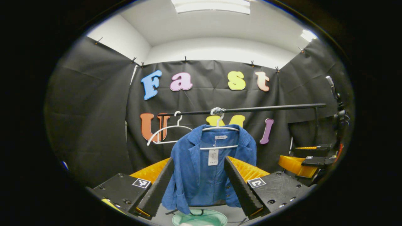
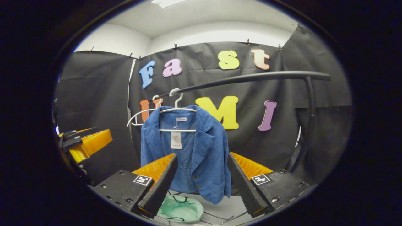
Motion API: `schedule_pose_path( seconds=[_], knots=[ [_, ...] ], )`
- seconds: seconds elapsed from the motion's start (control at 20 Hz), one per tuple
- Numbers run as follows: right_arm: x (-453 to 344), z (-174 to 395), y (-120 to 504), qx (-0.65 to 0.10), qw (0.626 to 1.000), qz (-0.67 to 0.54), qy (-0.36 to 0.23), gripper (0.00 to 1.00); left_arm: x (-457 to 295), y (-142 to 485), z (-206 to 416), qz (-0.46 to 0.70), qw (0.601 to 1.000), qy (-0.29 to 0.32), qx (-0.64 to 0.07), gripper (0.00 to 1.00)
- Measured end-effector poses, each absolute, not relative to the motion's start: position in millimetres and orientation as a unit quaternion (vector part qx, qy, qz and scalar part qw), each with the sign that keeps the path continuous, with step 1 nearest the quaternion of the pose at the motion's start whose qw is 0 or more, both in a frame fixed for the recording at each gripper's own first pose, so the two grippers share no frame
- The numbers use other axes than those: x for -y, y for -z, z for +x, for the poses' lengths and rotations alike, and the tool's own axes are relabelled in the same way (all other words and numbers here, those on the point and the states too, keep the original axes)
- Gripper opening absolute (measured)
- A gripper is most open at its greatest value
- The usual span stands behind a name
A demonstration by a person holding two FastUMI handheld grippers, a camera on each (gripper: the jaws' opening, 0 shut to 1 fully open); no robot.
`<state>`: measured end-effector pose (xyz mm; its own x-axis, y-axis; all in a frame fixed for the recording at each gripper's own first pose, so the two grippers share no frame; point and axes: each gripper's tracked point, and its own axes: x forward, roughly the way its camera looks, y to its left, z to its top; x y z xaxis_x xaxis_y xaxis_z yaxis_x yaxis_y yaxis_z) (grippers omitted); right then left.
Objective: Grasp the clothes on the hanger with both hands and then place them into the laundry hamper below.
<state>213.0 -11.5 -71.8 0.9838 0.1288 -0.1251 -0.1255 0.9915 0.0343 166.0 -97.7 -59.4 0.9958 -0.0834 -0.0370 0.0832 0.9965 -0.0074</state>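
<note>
1. here, in the left gripper view, a blue jacket (image 1: 207, 166) hangs on a white hanger (image 1: 220, 129) from a black rail (image 1: 251, 109); its long axis runs straight up and down, collar at the top, hem at the bottom, open front turned toward the camera.
2. a white tag (image 1: 213, 157) dangles inside the collar, down the middle of the open front.
3. a second white hanger (image 1: 168, 131) hangs bare on the rail, just beside the jacket.
4. the left gripper (image 1: 201, 188) has its jaws spread wide with nothing between them; the jacket shows in the gap, farther off and apart from the fingers.
5. below the jacket's hem, a pale green laundry hamper (image 1: 199, 218) sits at the bottom edge of the left gripper view.
6. in the right gripper view, the jacket (image 2: 188, 153) hangs the same way, upright and front-facing, to the left of centre under the rail (image 2: 251, 78).
7. the right gripper (image 2: 202, 185) is likewise spread apart and grips nothing; the jacket's lower hem shows between its fingers but apart from them.
8. the hamper (image 2: 180, 208) lies below the jacket, mouth upward, near the right gripper's left-hand finger.
9. each view shows the other gripper off at its edge, well apart from the jacket.
</note>
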Motion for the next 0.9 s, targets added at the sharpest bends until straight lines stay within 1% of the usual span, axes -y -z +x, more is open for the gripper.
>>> schedule_pose_path(
  seconds=[0.2,0.25,0.4,0.6,0.65,0.9],
  knots=[
    [4,275,90,-0.064,0.994,0.023,-0.090,1.00,107,77,214,0.014,1.000,0.024,-0.010,1.00],
    [3,290,96,-0.069,0.993,0.023,-0.092,0.99,108,84,226,0.025,0.999,0.018,-0.015,0.94],
    [-5,332,108,-0.073,0.992,0.028,-0.103,0.98,109,96,259,0.045,0.999,-0.001,-0.013,0.85],
    [-5,380,125,-0.082,0.992,0.020,-0.094,0.97,116,107,299,0.053,0.999,-0.007,-0.010,0.86],
    [-4,391,128,-0.083,0.992,0.017,-0.089,0.98,114,112,308,0.056,0.998,-0.014,-0.011,0.83],
    [-13,429,134,-0.077,0.993,0.030,-0.089,0.98,96,138,352,0.065,0.996,-0.049,-0.026,0.83]
  ],
)
